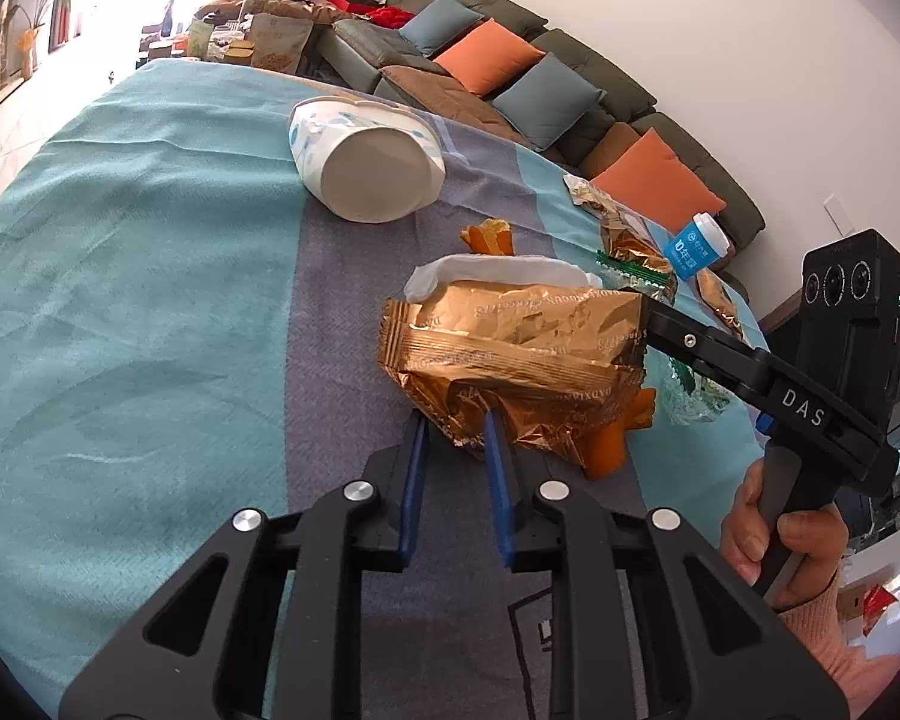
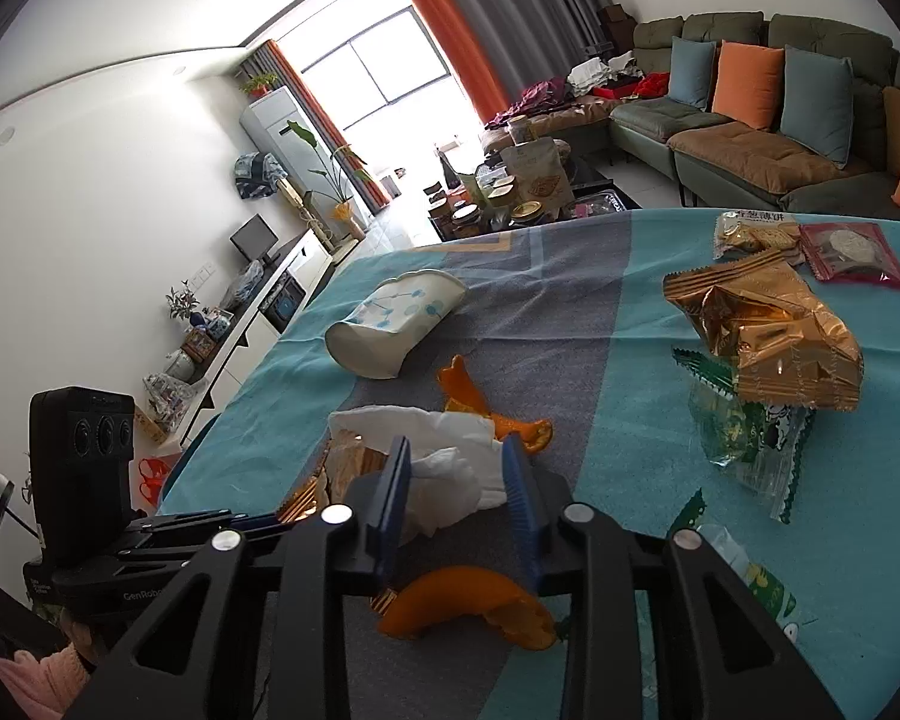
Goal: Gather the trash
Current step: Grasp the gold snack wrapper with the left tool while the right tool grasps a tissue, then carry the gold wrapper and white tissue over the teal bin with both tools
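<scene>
A crumpled gold snack wrapper (image 1: 510, 360) lies on the blanket with a white tissue (image 1: 498, 270) behind it and orange peel (image 1: 609, 450) beside it. My left gripper (image 1: 453, 426) is open, its blue pads at the wrapper's near edge. My right gripper (image 2: 456, 450) is open around the white tissue (image 2: 444, 468), above an orange peel (image 2: 468, 606); in the left wrist view its fingers (image 1: 690, 342) reach the wrapper from the right. A white bin (image 1: 366, 162) lies tipped on its side farther back, also in the right wrist view (image 2: 390, 324).
More wrappers: another gold one (image 2: 768, 330), clear-green ones (image 2: 744, 438), cracker packs (image 2: 756, 234) and a blue cup (image 1: 699, 243) at the table's far side. A sofa with cushions (image 1: 510, 60) stands beyond the table. The teal-and-grey blanket (image 1: 120, 300) covers the table.
</scene>
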`<action>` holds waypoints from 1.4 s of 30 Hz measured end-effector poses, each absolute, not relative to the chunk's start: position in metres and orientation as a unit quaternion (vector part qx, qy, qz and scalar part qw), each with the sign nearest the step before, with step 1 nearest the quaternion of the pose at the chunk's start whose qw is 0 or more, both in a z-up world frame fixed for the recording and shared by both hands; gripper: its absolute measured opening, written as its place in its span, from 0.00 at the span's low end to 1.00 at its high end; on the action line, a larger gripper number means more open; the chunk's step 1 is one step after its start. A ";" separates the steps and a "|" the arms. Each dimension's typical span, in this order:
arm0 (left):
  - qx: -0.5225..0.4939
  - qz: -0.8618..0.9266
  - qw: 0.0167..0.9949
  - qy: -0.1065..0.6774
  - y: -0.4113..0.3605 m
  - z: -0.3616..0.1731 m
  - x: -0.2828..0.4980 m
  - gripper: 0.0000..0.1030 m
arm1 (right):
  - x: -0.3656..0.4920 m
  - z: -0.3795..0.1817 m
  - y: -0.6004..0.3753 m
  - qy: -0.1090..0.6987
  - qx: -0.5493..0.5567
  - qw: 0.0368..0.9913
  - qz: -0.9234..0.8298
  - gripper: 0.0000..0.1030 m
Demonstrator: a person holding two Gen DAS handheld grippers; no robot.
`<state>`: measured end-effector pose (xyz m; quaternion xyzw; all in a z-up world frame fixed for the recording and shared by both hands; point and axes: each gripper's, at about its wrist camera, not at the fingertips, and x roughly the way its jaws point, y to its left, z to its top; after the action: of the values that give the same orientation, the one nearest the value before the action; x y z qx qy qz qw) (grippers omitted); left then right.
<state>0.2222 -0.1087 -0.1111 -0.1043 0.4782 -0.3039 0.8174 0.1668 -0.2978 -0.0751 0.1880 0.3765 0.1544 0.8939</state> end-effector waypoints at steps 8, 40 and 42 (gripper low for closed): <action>-0.096 -0.305 0.830 0.457 -0.106 -0.104 0.213 0.07 | 0.161 -0.070 -0.291 0.368 0.178 0.897 0.169 0.01; -0.122 -0.228 0.880 0.399 -0.005 -0.068 0.174 0.02 | 0.162 -0.075 -0.283 0.384 0.159 0.900 0.132 0.20; -0.119 -0.225 0.882 0.397 -0.003 -0.067 0.172 0.02 | 0.163 -0.077 -0.283 0.386 0.160 0.898 0.136 0.12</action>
<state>0.1723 -0.0027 -0.0674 -0.1192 0.3967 -0.2254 0.8818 0.1631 -0.2826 -0.0770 0.1595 0.3864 0.1362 0.8982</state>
